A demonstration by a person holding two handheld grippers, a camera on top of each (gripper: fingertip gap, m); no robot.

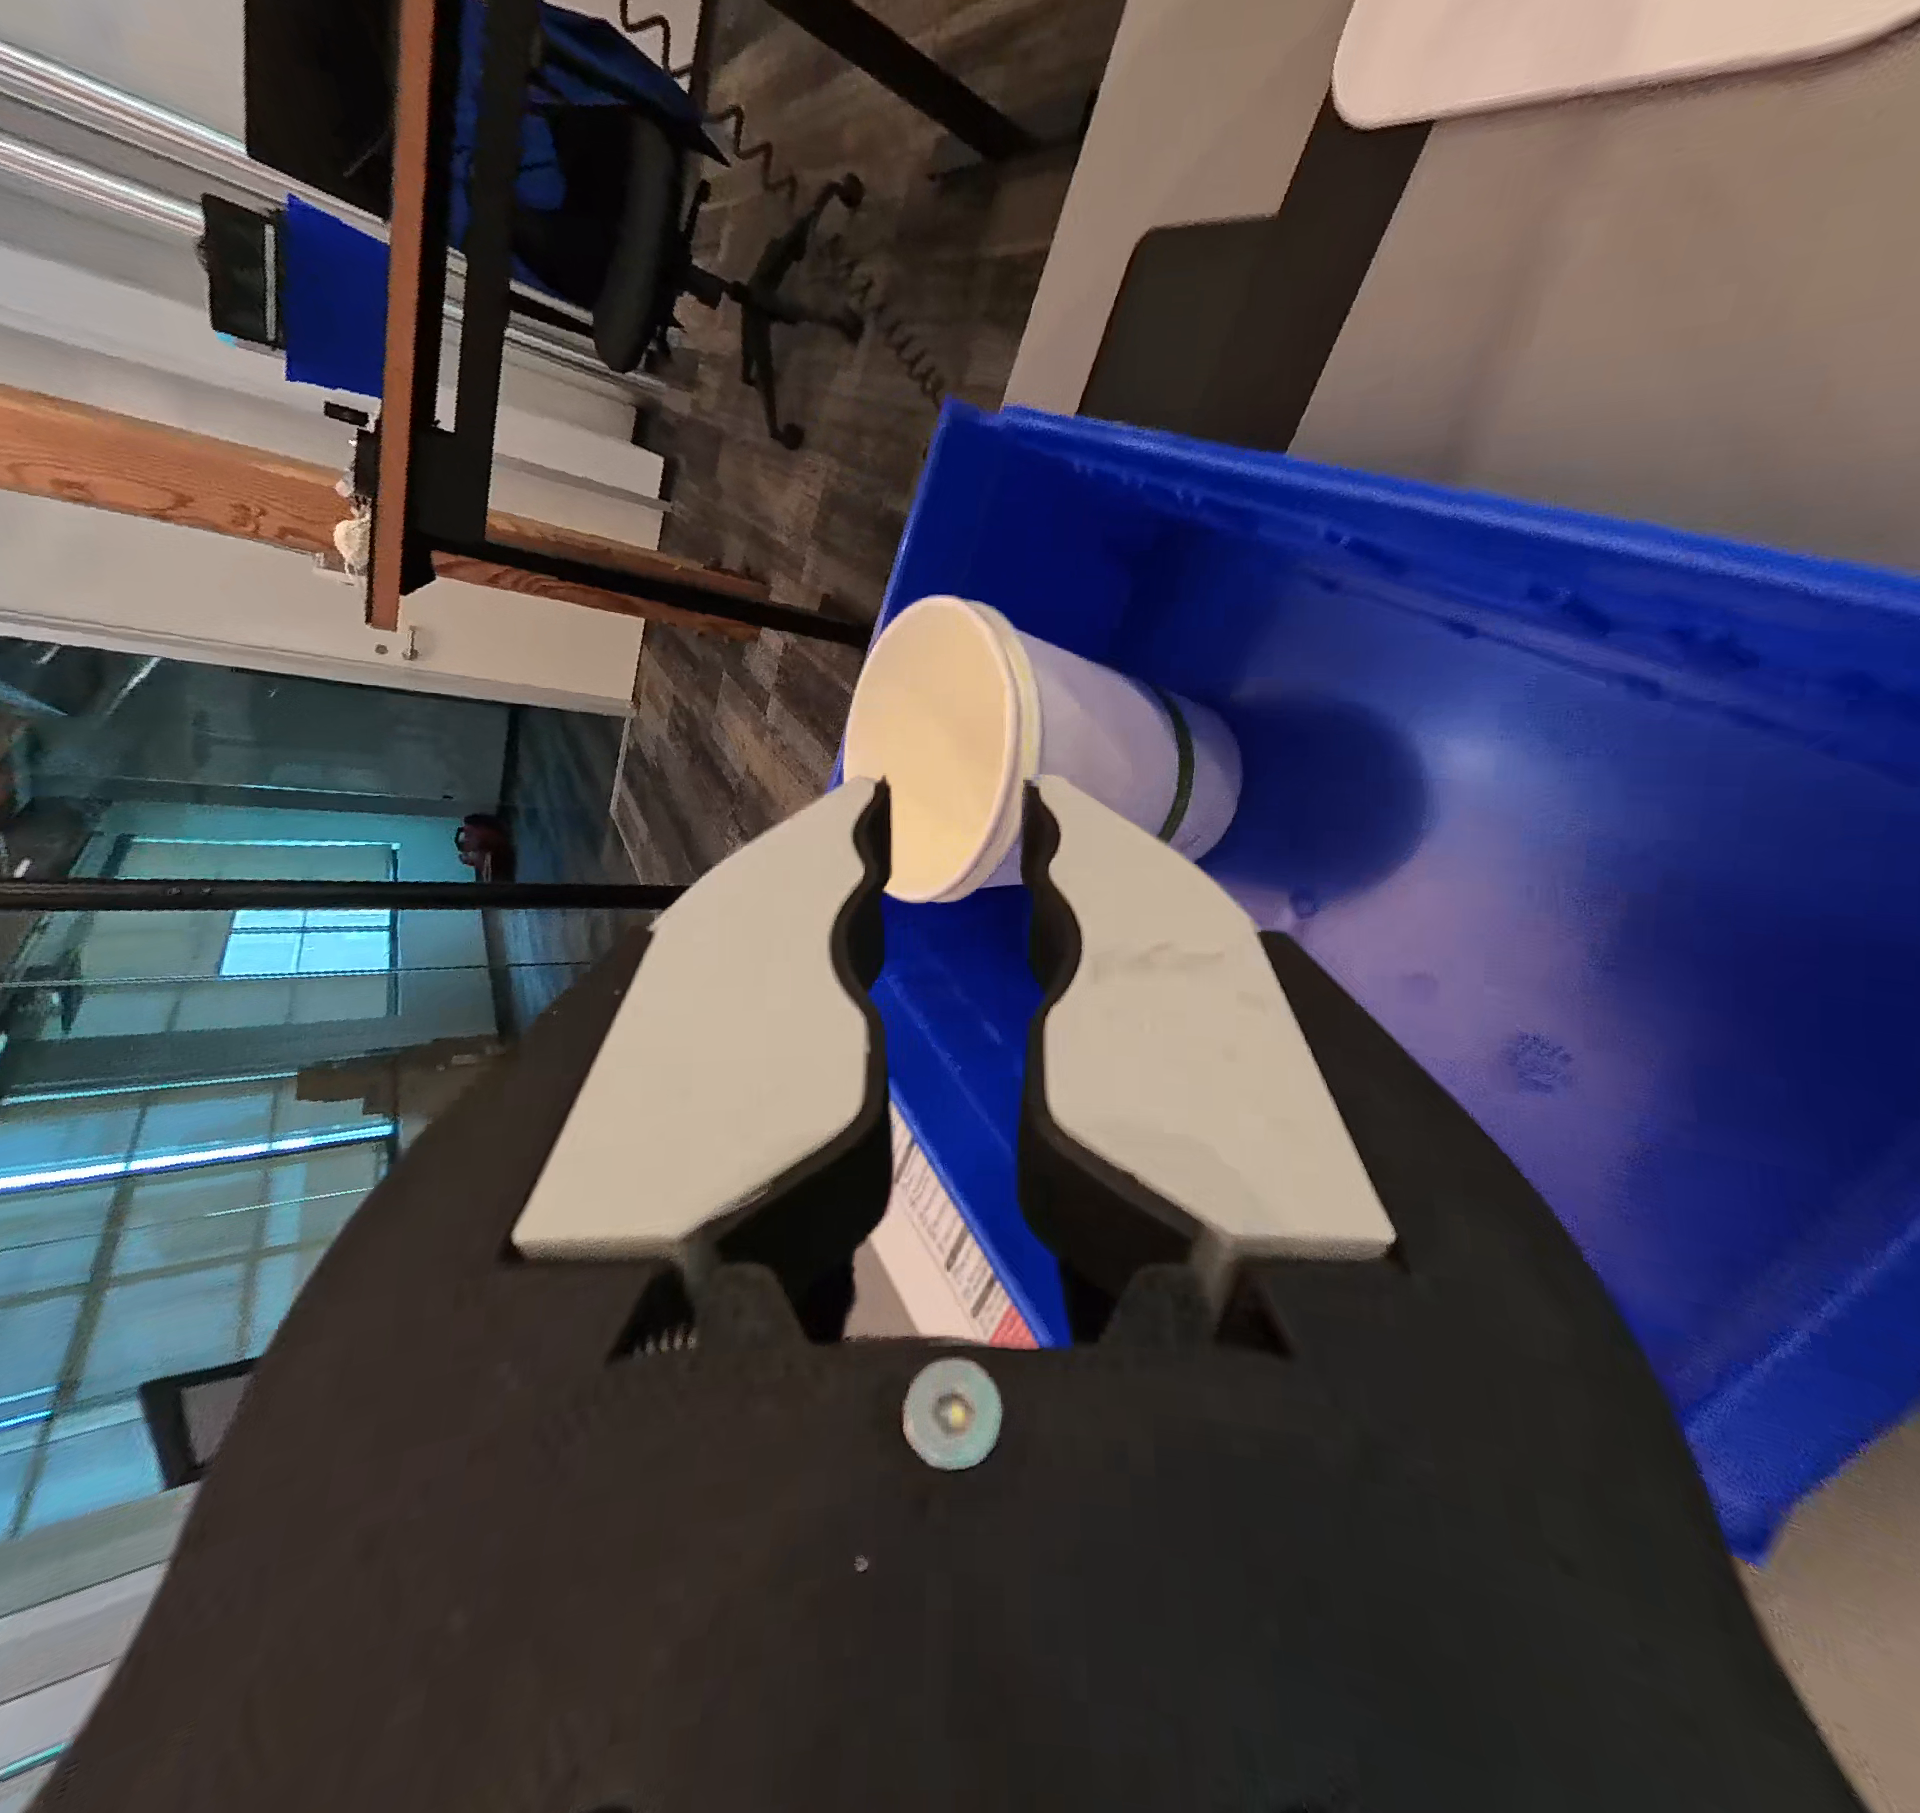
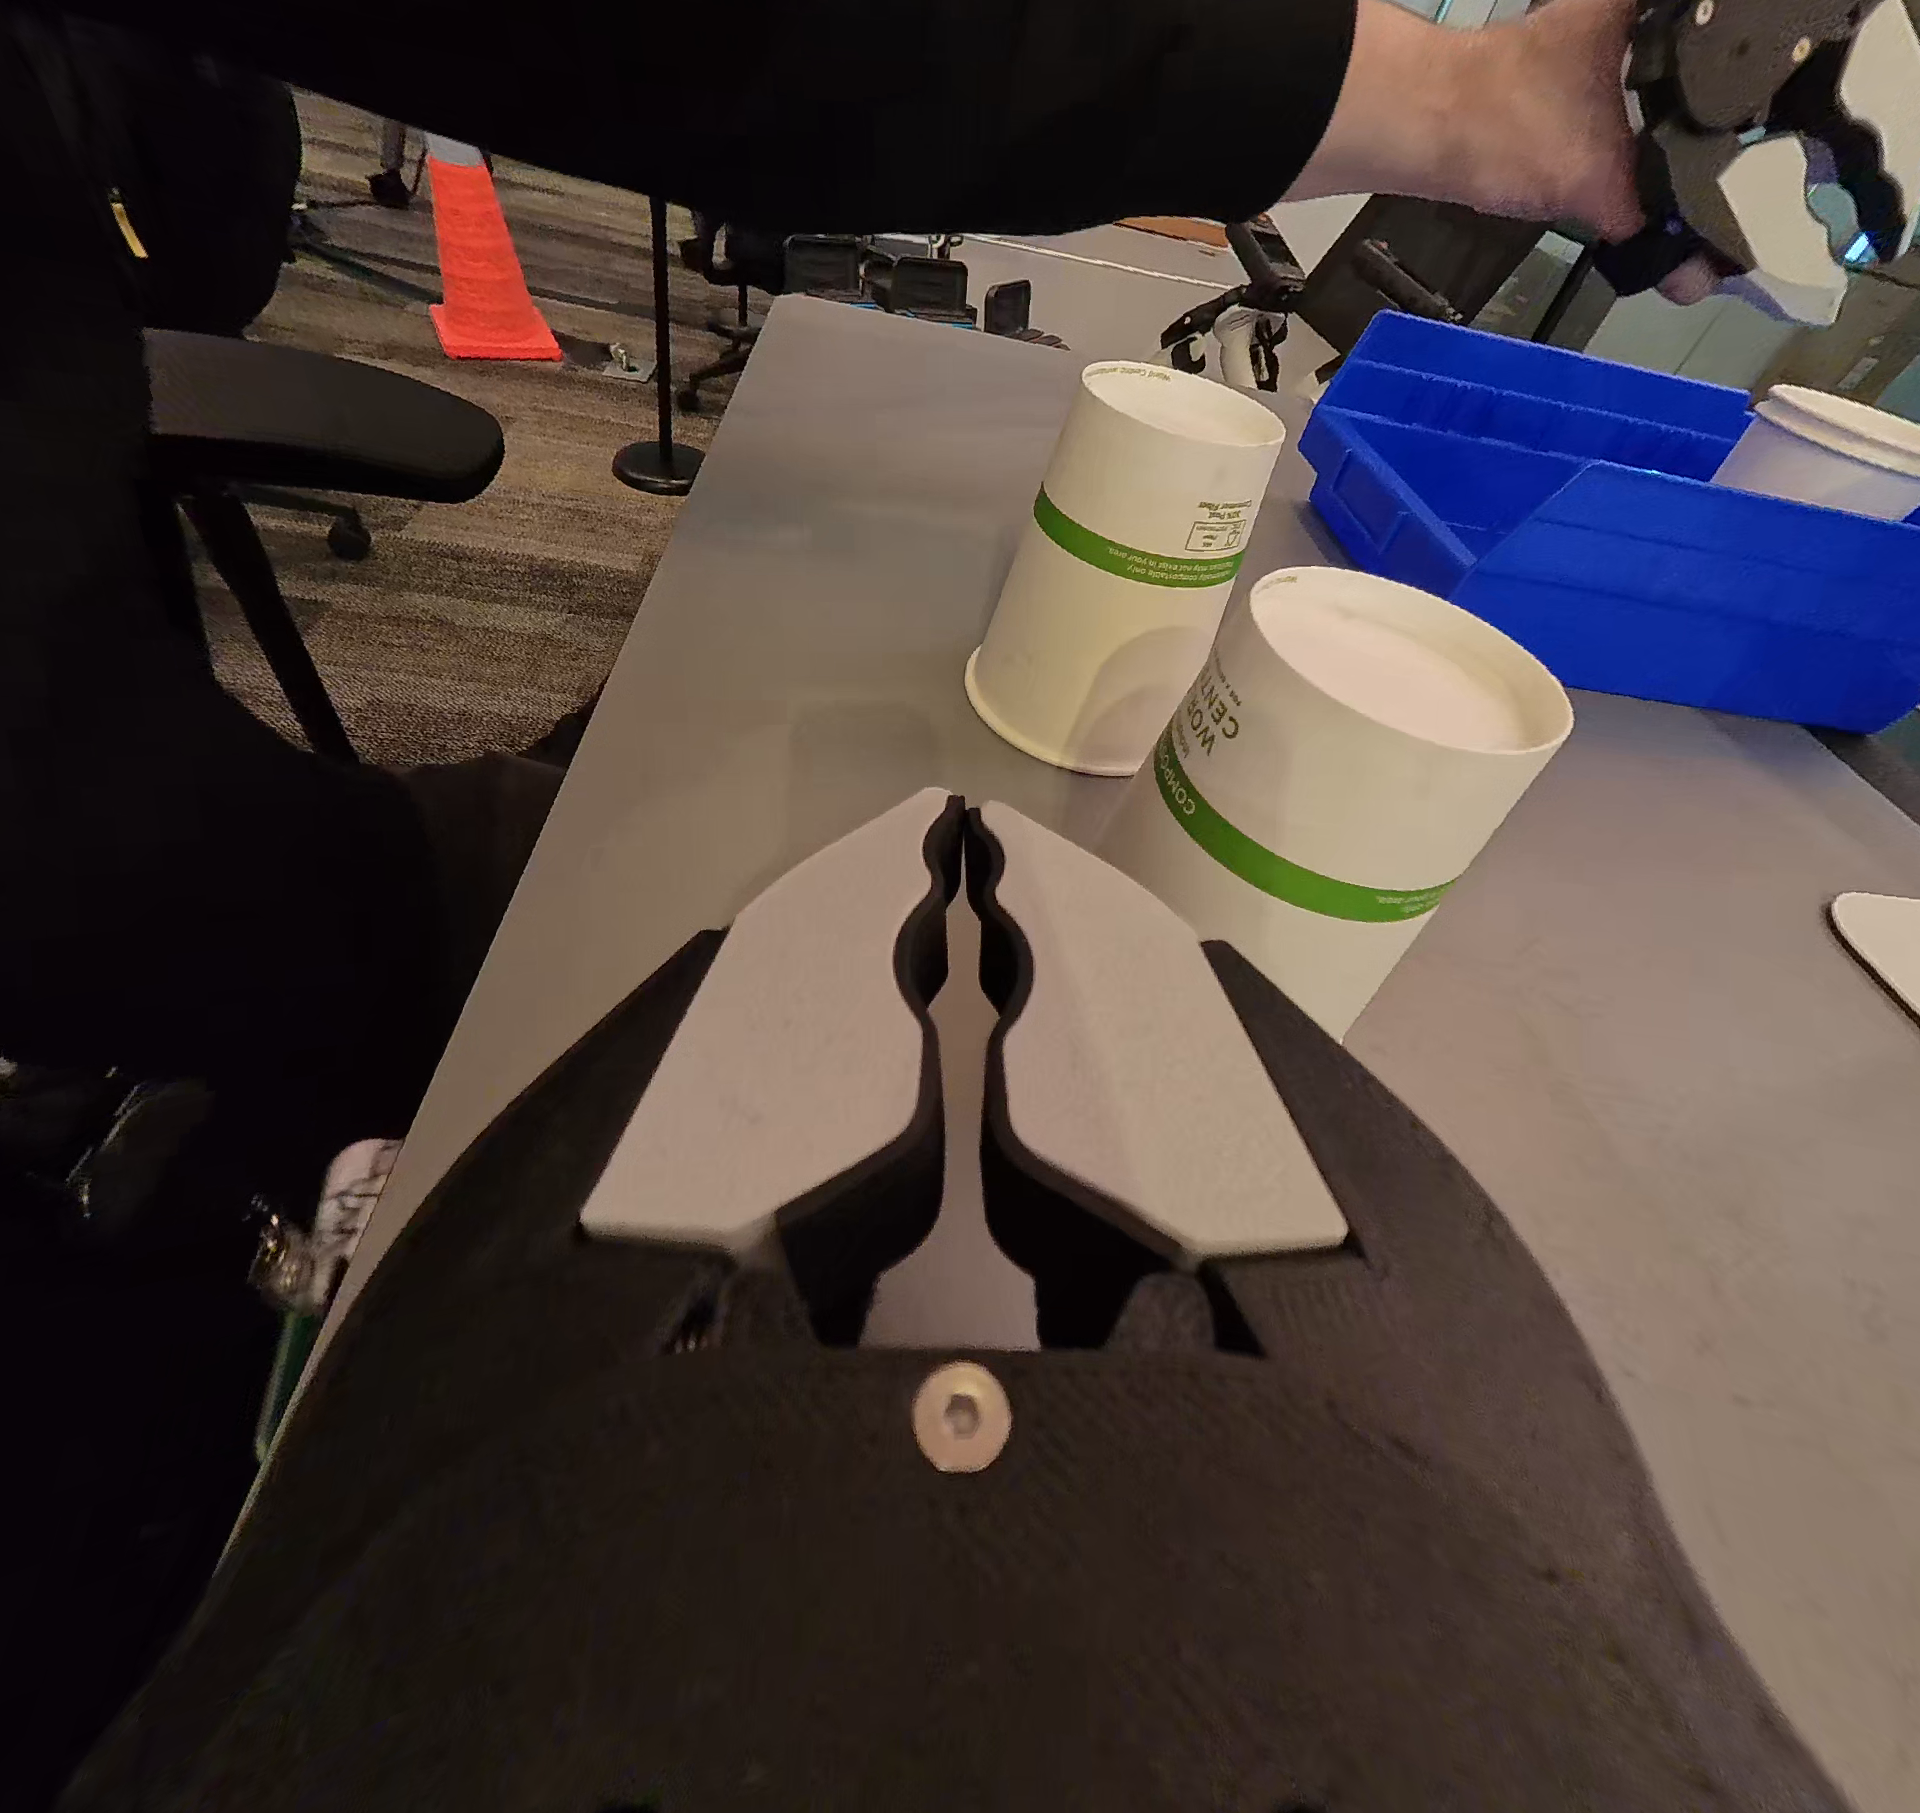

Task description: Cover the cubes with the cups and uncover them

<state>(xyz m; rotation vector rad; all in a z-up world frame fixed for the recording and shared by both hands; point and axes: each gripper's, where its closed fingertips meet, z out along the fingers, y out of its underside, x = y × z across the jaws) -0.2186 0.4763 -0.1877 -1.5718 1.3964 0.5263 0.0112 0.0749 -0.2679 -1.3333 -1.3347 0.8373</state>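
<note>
On the grey surface [image 2: 831,475] two white paper cups with green bands stand upside down. One cup [image 2: 1127,584] sits toward the middle of the surface; the nearer cup [image 2: 1340,787] stands just beside it, close to the right gripper [image 2: 964,813]. That gripper hovers low over the surface with its grey fingers [image 2: 1132,1067] pressed together at the tips, holding nothing.

Toward the far right part of the surface lie blue plastic bins [image 2: 1683,600], and a third cup [image 1: 1049,755] stands upside down inside one of them. The left gripper [image 1: 958,789] is held above that bin by a hand [image 2: 1496,111] in a black sleeve [image 2: 831,59]. In the left wrist view its fingers [image 1: 1164,1015] stand apart on either side of the cup's upturned base — whether they touch the cup is not clear. No cubes can be seen.

Beyond the surface's left edge are an office chair [image 2: 312,433] and an orange cone [image 2: 483,267] on the carpet.
</note>
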